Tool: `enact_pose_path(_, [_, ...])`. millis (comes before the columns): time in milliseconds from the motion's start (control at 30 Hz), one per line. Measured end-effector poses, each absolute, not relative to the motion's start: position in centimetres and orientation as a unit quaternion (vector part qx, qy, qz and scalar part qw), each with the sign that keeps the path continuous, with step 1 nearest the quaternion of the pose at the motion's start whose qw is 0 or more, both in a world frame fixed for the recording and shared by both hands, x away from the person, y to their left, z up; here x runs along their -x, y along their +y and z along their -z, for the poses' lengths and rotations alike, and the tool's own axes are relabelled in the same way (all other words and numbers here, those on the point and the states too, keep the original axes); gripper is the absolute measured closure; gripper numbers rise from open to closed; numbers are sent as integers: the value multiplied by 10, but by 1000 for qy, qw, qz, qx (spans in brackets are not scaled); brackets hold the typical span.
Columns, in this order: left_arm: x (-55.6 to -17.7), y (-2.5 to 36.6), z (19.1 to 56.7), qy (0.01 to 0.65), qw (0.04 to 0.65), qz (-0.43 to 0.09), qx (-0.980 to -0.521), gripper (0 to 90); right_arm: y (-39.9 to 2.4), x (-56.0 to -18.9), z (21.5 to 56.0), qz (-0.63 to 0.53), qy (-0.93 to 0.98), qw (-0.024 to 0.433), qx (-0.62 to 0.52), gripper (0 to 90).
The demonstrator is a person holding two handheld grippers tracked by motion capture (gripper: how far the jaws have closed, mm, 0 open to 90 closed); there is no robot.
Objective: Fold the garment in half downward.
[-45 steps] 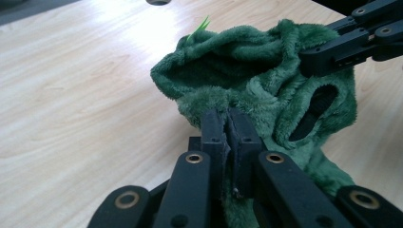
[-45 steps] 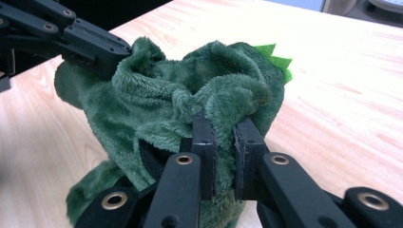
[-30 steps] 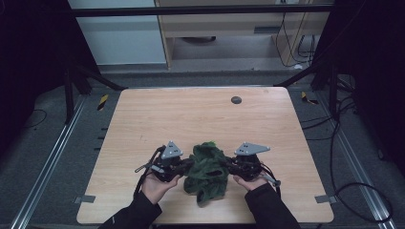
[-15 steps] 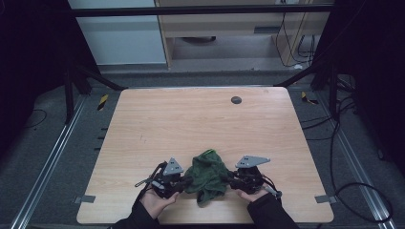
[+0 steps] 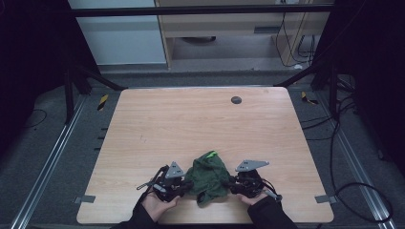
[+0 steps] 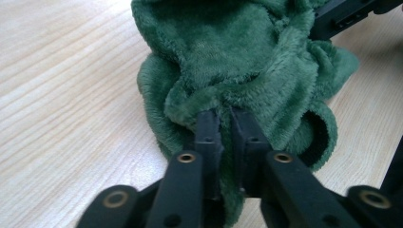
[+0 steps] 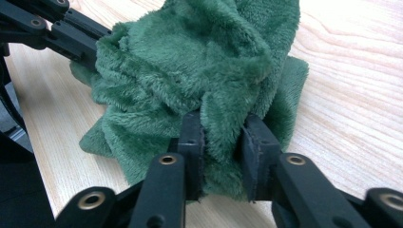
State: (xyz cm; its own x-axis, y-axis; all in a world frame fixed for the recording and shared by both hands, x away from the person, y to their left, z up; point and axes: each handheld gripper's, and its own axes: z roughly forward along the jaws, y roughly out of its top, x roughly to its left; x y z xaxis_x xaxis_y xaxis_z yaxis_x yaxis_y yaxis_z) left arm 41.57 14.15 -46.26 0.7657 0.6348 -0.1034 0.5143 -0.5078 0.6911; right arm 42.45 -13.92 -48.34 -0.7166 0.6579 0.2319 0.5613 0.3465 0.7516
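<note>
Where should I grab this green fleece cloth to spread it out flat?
Judging by its crumpled heap, take the green fleece cloth at opposite outer edges, low from each side. The left gripper and right gripper already pinch folds there.

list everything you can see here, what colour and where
fleece cloth: 1, dark green with a small bright green tag at its far edge, bunched at the near edge of the table between the two hand-held grippers
table: 1, light wood grain, centre of the high view
round disc: 1, dark, set in the table top near its far edge
floor cables: several, black, on the grey floor right of the table
striped pieces: 2, yellow and black, on the floor by the table's far corners
left hand-held gripper: 1, black, jaws pinched on a fold of the cloth
right hand-held gripper: 1, black, jaws clamped on a thicker fold
hands: 2, dark sleeves, at the bottom edge
</note>
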Motion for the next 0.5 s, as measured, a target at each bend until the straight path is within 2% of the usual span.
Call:
enact_pose_path(33, [-416, 143, 461, 334, 373, -80, -862, 767, -140, -425, 483, -437, 816, 53, -374, 694])
enact_pose_path(67, [-416, 147, 457, 335, 377, -84, -859, 710, -141, -425, 480, -442, 812, 51, -378, 662])
enact_pose_path(133, [-417, 150, 452, 338, 385, -91, -854, 670, -143, -425, 478, -451, 807, 52, -378, 641])
enact_pose_path(300, [-422, 161, 441, 354, 402, -100, -839, 611, -148, -426, 468, -471, 794, 61, -379, 599])
enact_pose_path(500, [-433, 166, 429, 363, 404, -110, -832, 580, -154, -433, 457, -487, 778, 80, -388, 583])
